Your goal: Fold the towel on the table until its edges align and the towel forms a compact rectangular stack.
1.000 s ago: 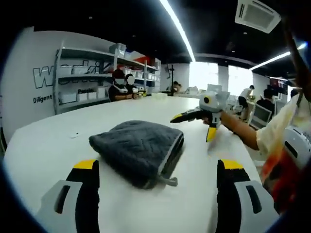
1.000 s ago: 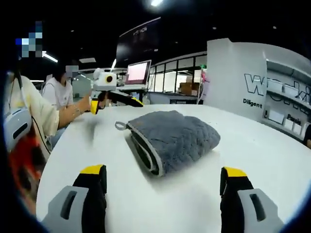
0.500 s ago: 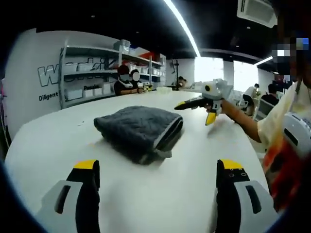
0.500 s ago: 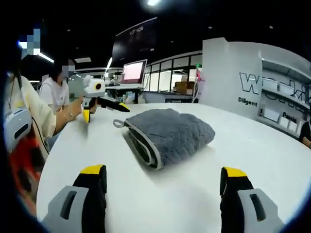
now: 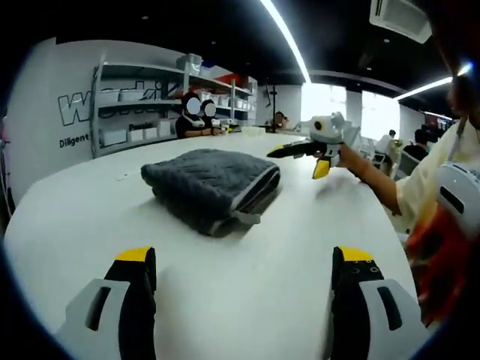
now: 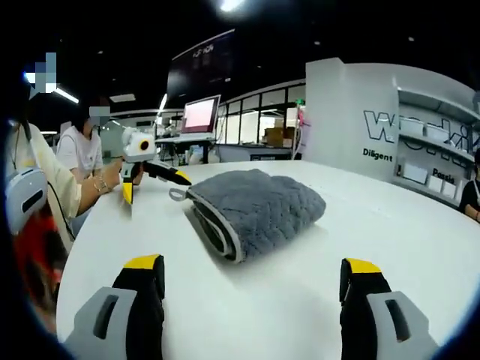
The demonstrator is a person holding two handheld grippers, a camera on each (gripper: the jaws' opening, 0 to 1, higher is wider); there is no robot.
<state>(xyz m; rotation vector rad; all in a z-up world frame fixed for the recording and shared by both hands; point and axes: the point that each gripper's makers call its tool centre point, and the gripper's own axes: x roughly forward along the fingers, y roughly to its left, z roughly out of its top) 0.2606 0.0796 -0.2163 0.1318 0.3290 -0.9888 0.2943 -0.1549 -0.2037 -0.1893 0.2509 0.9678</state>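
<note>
A dark grey towel [image 5: 210,187] lies folded into a thick, compact pad on the white table [image 5: 247,255], its light-edged layers and hanging loop facing the near side. My left gripper [image 5: 241,259] hovers open short of it, nothing between its yellow-tipped jaws. In that same view my right gripper [image 5: 298,160] is held off the towel's right side, jaws apart and empty. From the right gripper view the towel [image 6: 259,210] sits ahead of my open right gripper [image 6: 251,266], and the left gripper [image 6: 155,186] hangs open just left of the loop.
The table's rounded edge [image 6: 67,262] runs near the person's sleeve [image 6: 34,202]. White shelves [image 5: 142,112] and seated people [image 5: 196,116] stand beyond the far side. A lit monitor [image 6: 201,114] is behind the table, and a forearm [image 5: 367,176] reaches in from the right.
Both grippers have drawn back a little from the towel and stayed open. The towel lies folded as before.
</note>
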